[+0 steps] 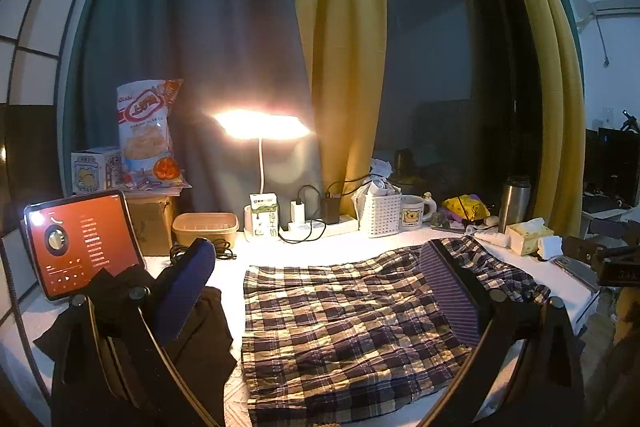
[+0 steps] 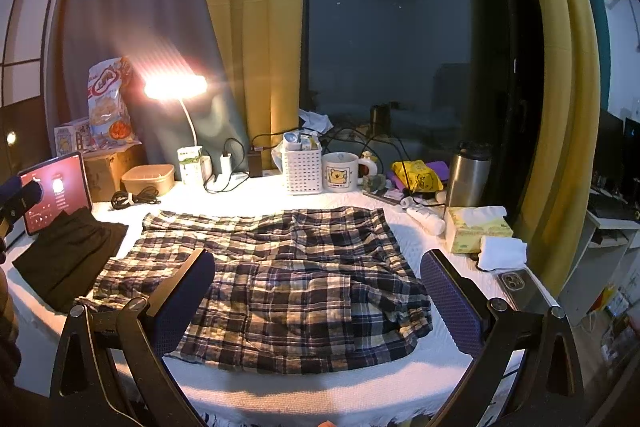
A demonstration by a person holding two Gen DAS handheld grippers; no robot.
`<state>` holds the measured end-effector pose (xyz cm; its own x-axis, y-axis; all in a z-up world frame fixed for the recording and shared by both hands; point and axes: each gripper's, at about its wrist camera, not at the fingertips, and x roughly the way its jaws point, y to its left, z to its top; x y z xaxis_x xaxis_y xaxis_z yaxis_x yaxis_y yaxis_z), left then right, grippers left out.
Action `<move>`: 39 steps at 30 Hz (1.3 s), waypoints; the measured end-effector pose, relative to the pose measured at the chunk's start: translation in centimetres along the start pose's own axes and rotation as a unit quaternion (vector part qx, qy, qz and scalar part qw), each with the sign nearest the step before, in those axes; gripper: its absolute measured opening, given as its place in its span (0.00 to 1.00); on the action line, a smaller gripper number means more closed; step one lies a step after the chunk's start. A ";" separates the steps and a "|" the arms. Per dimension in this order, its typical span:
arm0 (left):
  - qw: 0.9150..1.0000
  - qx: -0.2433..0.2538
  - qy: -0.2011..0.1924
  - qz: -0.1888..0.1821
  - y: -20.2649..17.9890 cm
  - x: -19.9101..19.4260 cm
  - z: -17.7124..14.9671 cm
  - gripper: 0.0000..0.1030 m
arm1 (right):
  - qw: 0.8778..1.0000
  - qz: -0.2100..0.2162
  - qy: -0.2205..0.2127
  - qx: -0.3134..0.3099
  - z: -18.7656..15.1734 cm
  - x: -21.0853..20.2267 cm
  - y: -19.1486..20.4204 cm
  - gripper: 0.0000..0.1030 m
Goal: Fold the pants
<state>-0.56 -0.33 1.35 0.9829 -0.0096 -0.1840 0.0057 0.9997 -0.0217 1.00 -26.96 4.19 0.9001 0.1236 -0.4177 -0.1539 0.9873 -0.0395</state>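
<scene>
Pants [image 2: 272, 283] lie mid-table, tablet [image 2: 56, 187] left, tissue box [image 2: 476, 231] right.

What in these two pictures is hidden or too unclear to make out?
- Plaid pants: the near hem in the left wrist view is cut off by the frame edge and the left gripper fingers.
- Black garment: mostly covered by the left finger, so its shape is unclear.
- Tablet: the screen text is too small to read.
- Window: dark, showing only reflections.
- Lamp: its head is lost in glare.
</scene>
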 end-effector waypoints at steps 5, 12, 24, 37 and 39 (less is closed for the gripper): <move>1.000 -0.003 -0.004 0.001 0.2 -0.2 -0.1 0.98 | 1.000 0.000 -0.001 0.001 -0.1 0.0 0.1 1.00; 1.000 -0.001 -0.004 0.001 0.3 -0.3 -0.2 0.98 | 1.000 0.000 0.000 0.001 0.0 0.0 0.1 1.00; 1.000 -0.002 -0.004 0.001 0.3 -0.4 -0.2 0.98 | 1.000 0.000 0.000 0.000 0.0 0.0 0.1 1.00; 1.000 -0.002 -0.004 0.001 0.3 -0.5 -0.3 0.98 | 1.000 -0.001 0.000 0.000 0.0 0.0 0.2 1.00; 1.000 -0.002 -0.004 0.000 0.3 -0.6 -0.3 0.98 | 1.000 0.000 0.000 0.000 0.0 -0.1 0.1 1.00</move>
<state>-1.16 0.01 1.17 0.9842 -0.0091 -0.1769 0.0046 0.9996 -0.0261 0.89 -26.87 4.26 0.8998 0.1229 -0.4186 -0.1534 0.9874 -0.0399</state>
